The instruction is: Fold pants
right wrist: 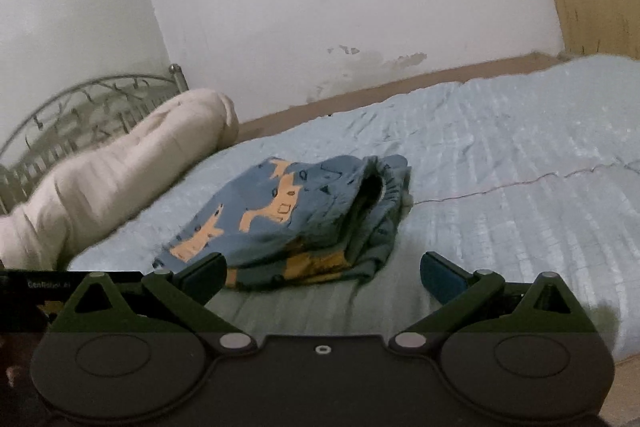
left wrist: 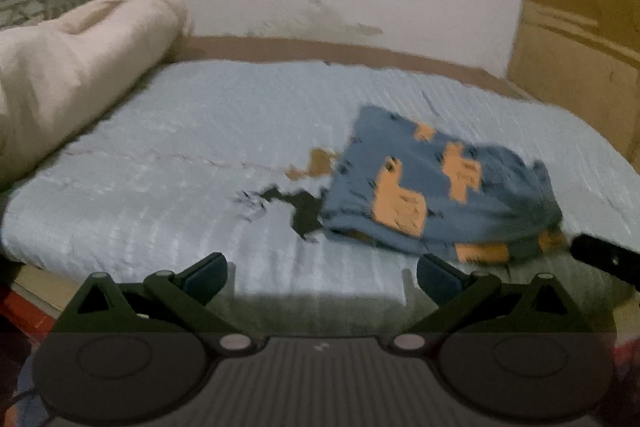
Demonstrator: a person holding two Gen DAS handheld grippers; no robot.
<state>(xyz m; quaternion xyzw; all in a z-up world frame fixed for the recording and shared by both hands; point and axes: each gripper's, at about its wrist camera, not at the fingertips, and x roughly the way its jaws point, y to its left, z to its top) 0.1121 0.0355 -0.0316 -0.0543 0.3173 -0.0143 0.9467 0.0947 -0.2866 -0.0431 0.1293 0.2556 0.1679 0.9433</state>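
I counted one pair of pants (right wrist: 296,215), one rolled cream blanket (right wrist: 120,179) and one metal headboard (right wrist: 80,107) on a single bed (right wrist: 520,163) with a pale blue cover. The pants, blue with orange figures, lay folded into a compact stack near the bed's front edge. Their long axis ran diagonally, the open waistband toward the far right in my right wrist view. My left gripper (left wrist: 320,277) had its jaws spread wide, holding nothing, just short of the stack. My right gripper (right wrist: 322,277) stood equally wide and empty, its left finger (right wrist: 204,273) overlapping the stack's near corner in the view.
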